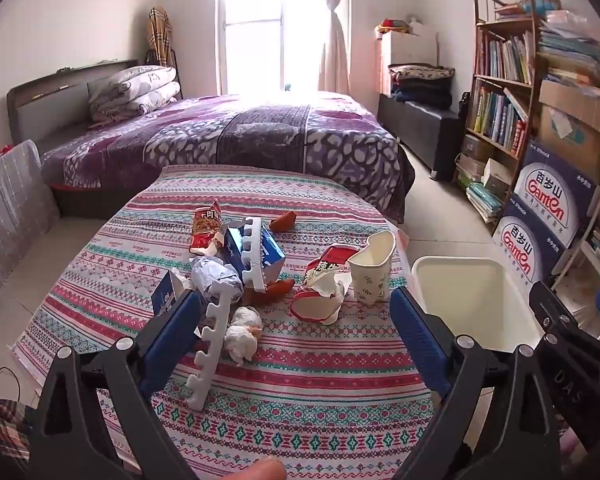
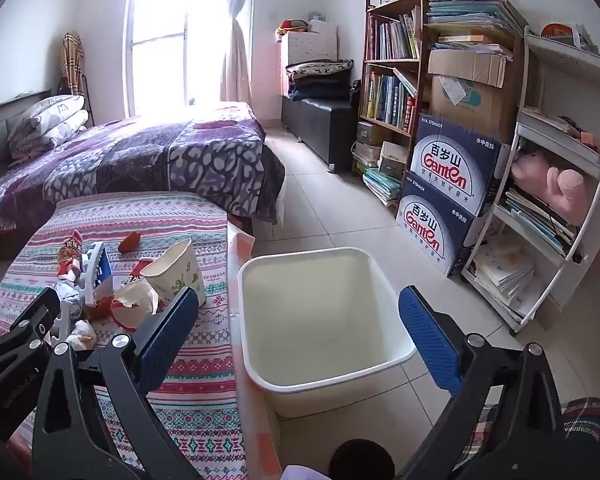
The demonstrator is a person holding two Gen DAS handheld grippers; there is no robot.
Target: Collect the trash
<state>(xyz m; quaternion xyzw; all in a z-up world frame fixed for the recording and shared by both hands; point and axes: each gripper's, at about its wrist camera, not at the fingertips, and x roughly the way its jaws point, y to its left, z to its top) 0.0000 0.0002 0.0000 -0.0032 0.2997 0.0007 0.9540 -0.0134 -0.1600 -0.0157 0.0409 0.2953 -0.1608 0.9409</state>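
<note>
Trash lies on a patterned tablecloth: a crushed paper cup, a torn red-and-white cup, a blue carton, a red snack wrapper, crumpled paper, a tissue wad and two white toothed plastic strips. A white bin stands on the floor right of the table and looks empty. My left gripper is open and empty above the table's near side. My right gripper is open and empty above the bin.
A bed with a purple cover stands behind the table. A bookshelf, blue water boxes and a white rack line the right wall. A dark bench stands beyond. The floor is tiled.
</note>
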